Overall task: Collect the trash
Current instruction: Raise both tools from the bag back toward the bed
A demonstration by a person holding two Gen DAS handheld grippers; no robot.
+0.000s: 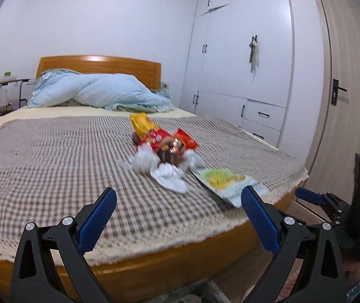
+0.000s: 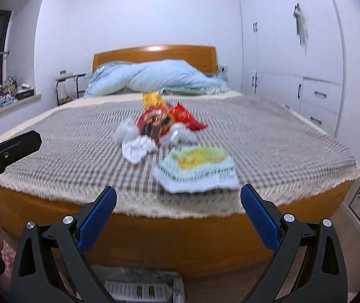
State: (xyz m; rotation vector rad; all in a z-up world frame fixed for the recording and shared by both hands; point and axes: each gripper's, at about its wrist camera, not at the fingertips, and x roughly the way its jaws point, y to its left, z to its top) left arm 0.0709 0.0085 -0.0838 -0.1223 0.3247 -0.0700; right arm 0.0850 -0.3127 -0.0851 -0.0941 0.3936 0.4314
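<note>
Both claws stand spread and empty: left gripper [image 1: 178,208], right gripper [image 2: 178,208], short of the bed [image 2: 53,136]. Trash lies mid-blanket: red snack bags [image 2: 180,116], yellow bag [image 1: 142,123], crumpled white tissues [image 1: 170,176], and a flat green-and-white packet [image 2: 197,169] at the near edge. All judged light, soft and crinkly; film probably slippery. Pinch the packet's overhanging near edge.

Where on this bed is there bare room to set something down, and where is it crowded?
The checked blanket lies bare left of the trash pile, from the foot edge up to the blue duvet. A narrower bare strip runs right of the pile toward the wardrobe. The middle is crowded: red snack bag, yellow bag, crumpled tissues, and the pale flat packet near the foot edge.
</note>
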